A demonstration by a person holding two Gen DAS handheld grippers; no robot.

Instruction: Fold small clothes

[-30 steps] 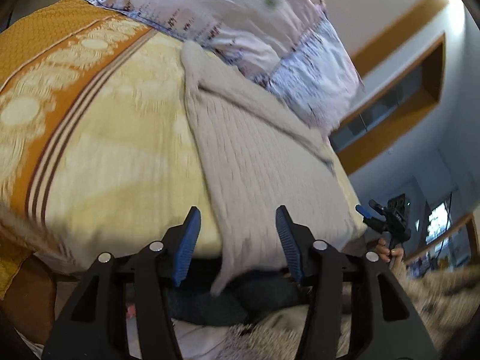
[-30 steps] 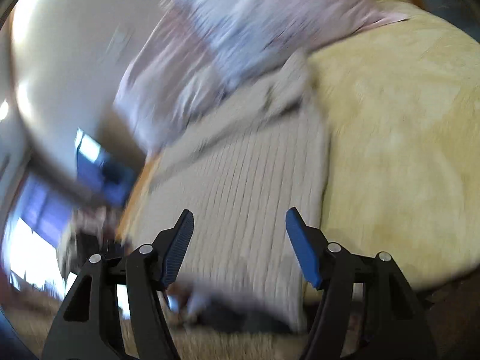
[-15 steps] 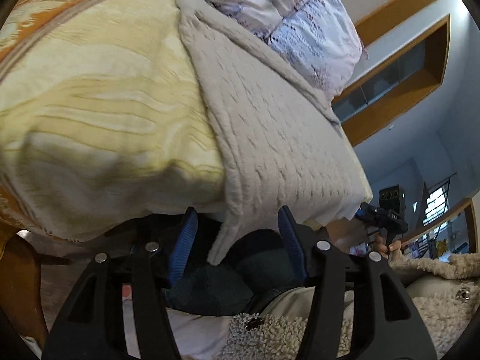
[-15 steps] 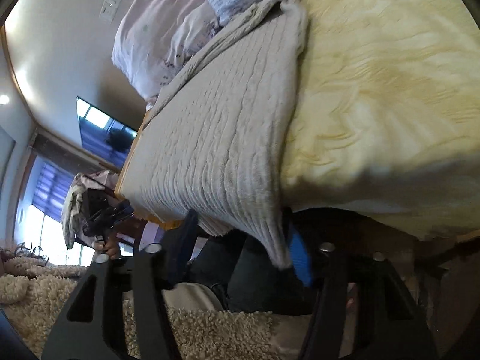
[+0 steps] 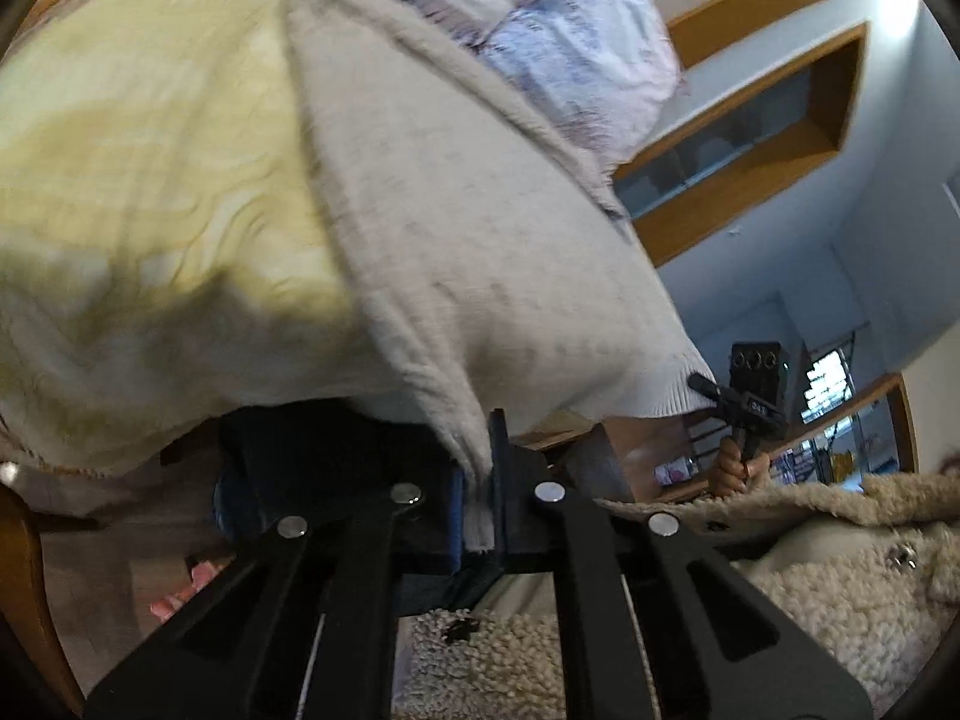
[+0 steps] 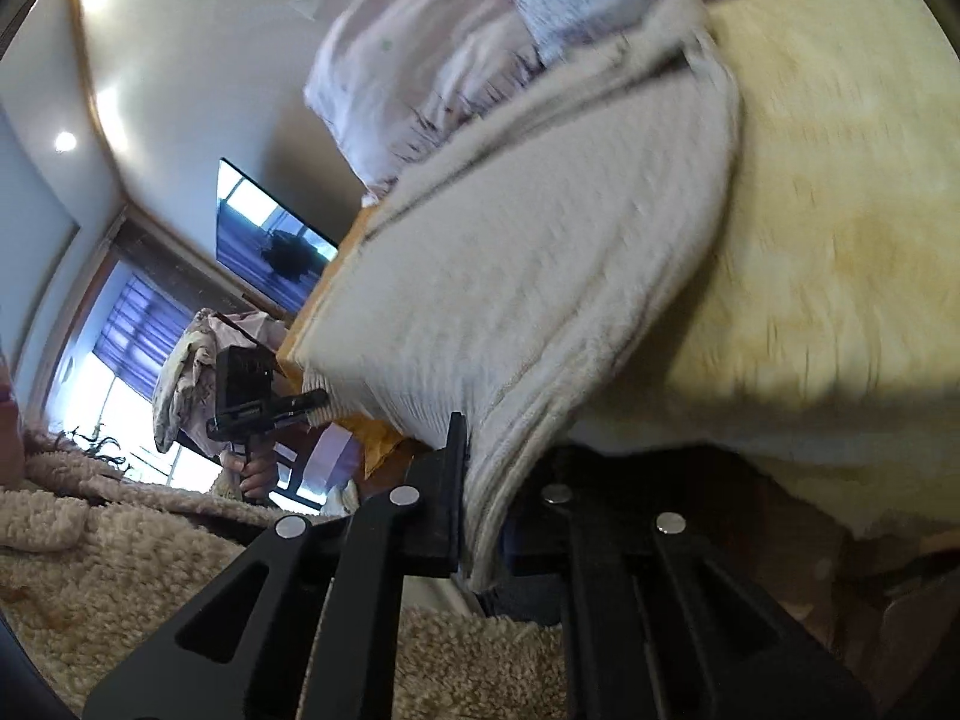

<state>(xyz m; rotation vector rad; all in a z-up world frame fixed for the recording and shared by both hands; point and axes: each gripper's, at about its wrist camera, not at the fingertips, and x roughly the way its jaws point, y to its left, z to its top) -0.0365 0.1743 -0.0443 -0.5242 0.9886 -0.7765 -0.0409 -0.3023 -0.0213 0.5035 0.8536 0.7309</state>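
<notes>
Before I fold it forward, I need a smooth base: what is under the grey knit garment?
The grey knit garment lies on the yellow bedspread, its near hem overhanging the bed edge. Anything beneath its middle is covered.

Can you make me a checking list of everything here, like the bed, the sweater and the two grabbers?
Surface: bed with yellow bedspread.
Job's things: grey knit sweater lies on the bed, hem hanging over the edge.
Clutter: patterned pillows behind the sweater.
Grippers: left gripper shut on one hem corner; right gripper shut on the other.
Cables: nothing seen.
Surroundings: wall shelf, television, window with purple curtains.
</notes>
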